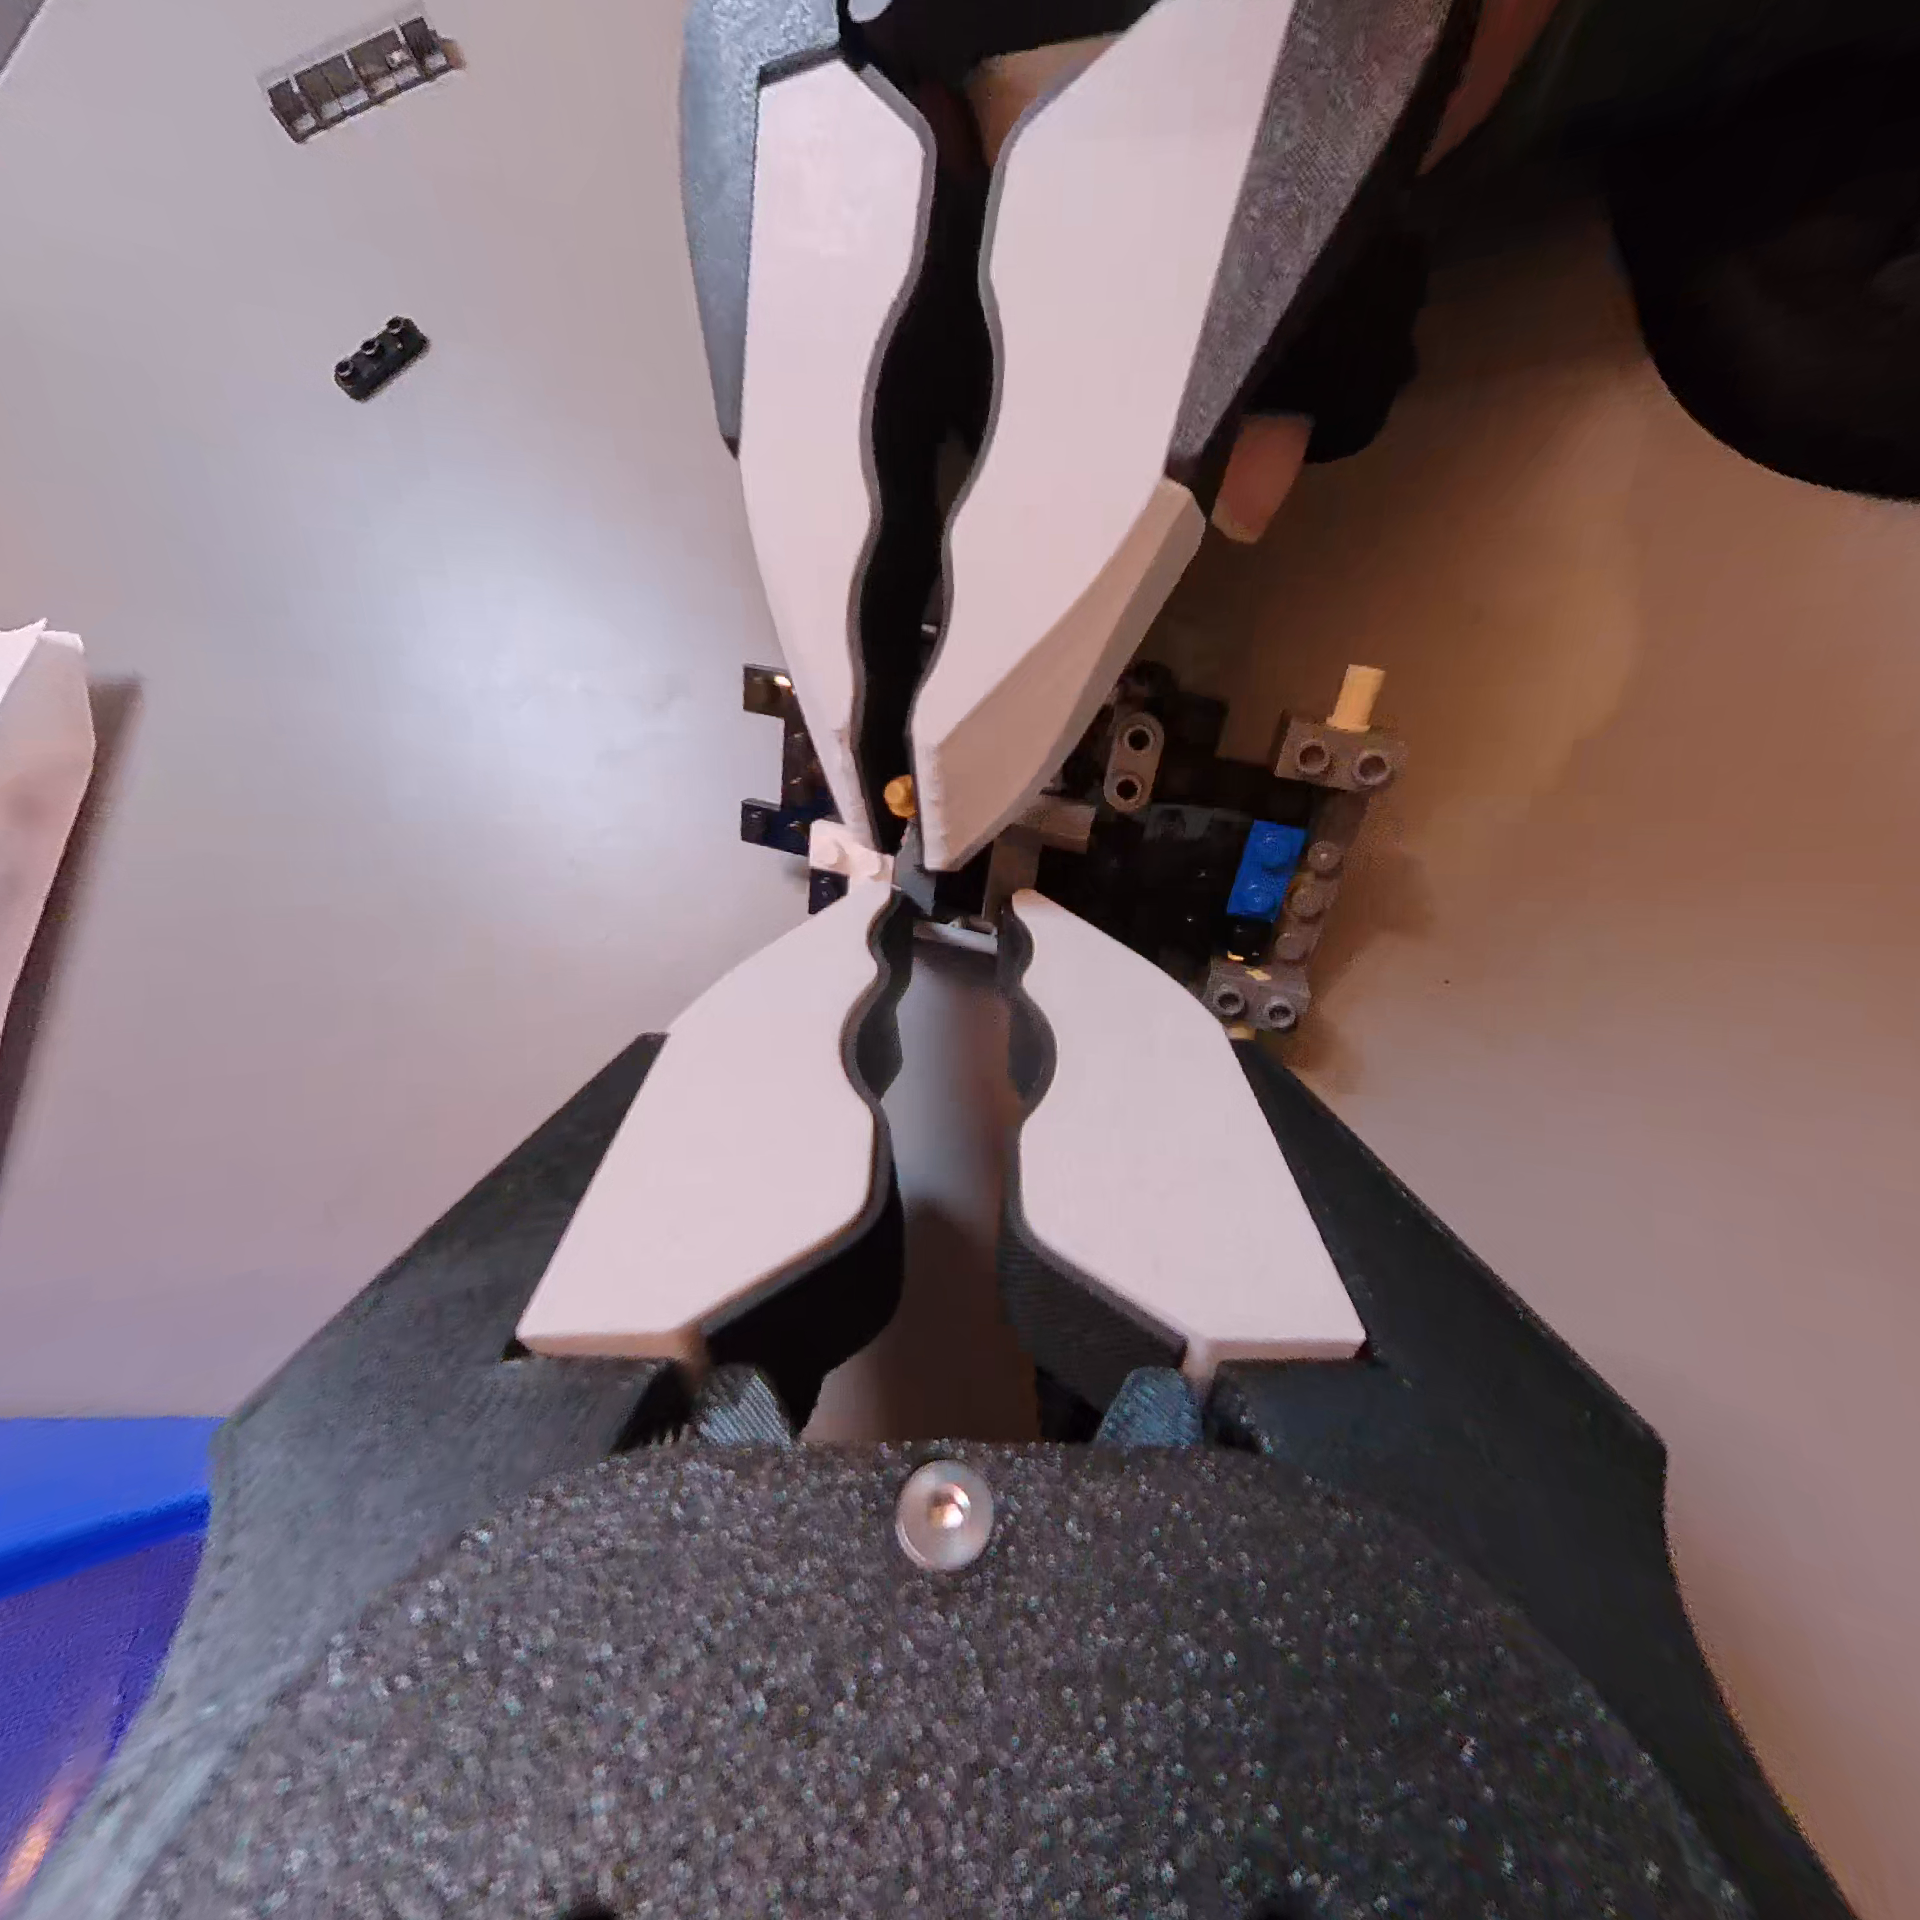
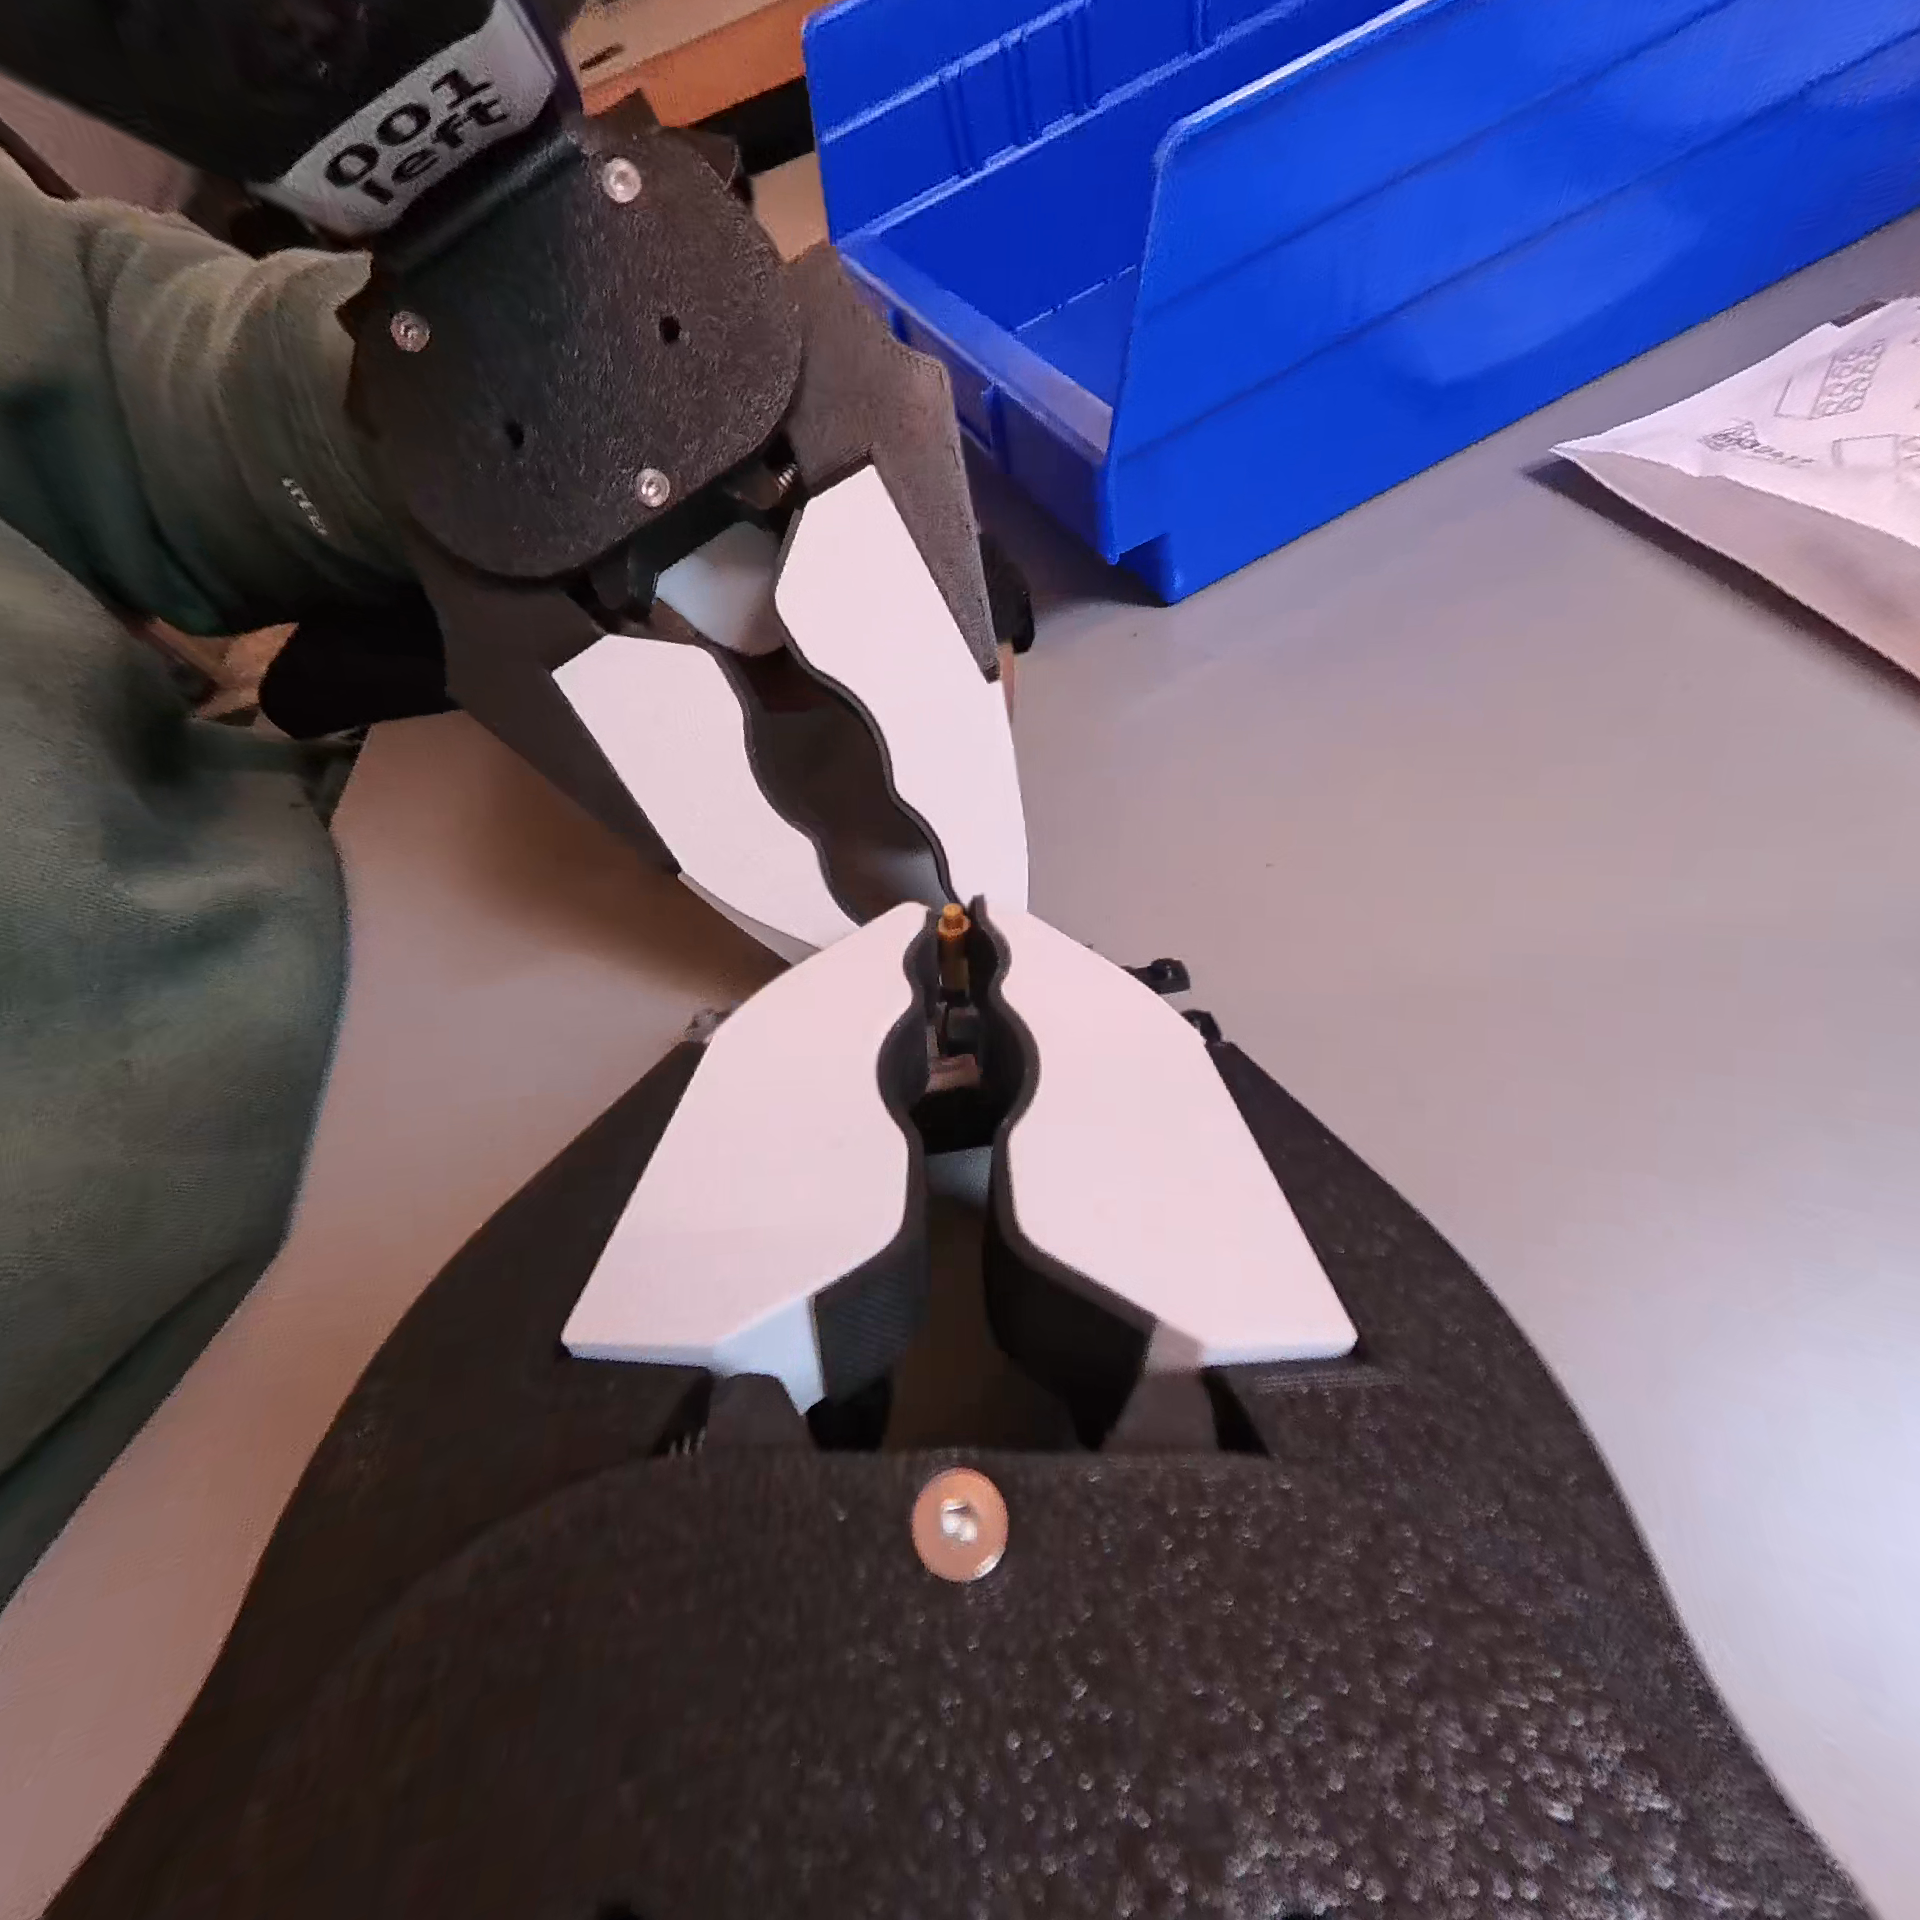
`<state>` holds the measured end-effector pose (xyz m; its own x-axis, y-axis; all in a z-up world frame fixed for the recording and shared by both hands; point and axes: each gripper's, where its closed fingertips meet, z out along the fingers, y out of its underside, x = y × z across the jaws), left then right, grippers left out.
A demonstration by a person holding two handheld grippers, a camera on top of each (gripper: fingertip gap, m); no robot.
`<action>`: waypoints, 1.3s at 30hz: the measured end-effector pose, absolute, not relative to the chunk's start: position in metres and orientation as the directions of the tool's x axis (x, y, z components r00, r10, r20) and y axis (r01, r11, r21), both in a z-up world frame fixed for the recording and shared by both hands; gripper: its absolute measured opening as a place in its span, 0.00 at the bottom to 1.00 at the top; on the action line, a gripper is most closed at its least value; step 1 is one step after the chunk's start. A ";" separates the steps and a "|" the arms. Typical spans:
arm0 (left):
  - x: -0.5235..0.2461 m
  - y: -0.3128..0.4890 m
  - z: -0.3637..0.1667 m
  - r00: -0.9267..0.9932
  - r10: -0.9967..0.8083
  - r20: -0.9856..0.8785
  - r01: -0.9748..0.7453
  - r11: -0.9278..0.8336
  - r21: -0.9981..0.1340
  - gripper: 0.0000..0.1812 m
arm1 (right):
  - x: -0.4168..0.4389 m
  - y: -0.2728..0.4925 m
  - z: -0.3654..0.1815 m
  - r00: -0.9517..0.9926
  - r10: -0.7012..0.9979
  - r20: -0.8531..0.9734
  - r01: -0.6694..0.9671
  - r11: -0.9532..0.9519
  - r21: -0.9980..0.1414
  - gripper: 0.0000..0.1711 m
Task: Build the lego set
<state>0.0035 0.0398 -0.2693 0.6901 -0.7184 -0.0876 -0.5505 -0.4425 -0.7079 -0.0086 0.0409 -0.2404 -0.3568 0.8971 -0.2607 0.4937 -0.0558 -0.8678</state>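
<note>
My left gripper (image 1: 953, 912) is shut on a dark part at the near edge of a small brick model (image 1: 1195, 862) of black, grey and blue bricks that sits on the grey table (image 1: 416, 727). My right gripper (image 2: 954, 916) is shut on a small gold pin (image 2: 952, 930) and holds it tip-to-tip against the left gripper. In the left wrist view the right gripper (image 1: 904, 842) comes down from above with the gold pin (image 1: 899, 795) at its tips. The left gripper's white fingers (image 2: 914, 675) reach in from the upper left in the right wrist view.
A blue bin (image 2: 1299, 260) stands behind the grippers, its corner also at the lower left (image 1: 94, 1496). A printed paper sheet (image 2: 1787, 499) lies to the right. A loose black plate (image 1: 381, 356) and a row of dark pieces (image 1: 358, 83) lie farther off. A green sleeve (image 2: 156, 831) fills the left. The tips of both grippers are at nearly the same place. The loose black plate (image 1: 381, 356) is about 20 centimetres from both grippers' fingertips.
</note>
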 end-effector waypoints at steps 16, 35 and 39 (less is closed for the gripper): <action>-0.001 0.034 -0.265 0.710 -0.704 -0.021 -0.477 -0.458 -0.750 0.09 | 0.000 0.065 -0.200 -0.335 0.845 -0.416 0.316 -0.315 -0.895 0.03; 0.027 0.008 -0.165 0.592 -0.806 -0.024 -0.172 -0.097 -0.980 0.13 | 0.005 0.006 -0.133 -0.584 0.455 -0.672 0.216 -0.711 -0.669 0.03; 0.023 0.011 -0.167 0.626 -0.774 -0.097 -0.227 -0.062 -0.972 0.04 | 0.002 0.010 -0.135 -0.583 0.423 -0.693 0.205 -0.749 -0.630 0.04</action>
<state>0.0226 0.0110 -0.1671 0.6260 -0.7738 -0.0967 -0.2270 -0.0622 -0.9719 0.0023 0.0104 -0.1347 -0.5832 0.4235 -0.6932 0.2049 -0.7491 -0.6300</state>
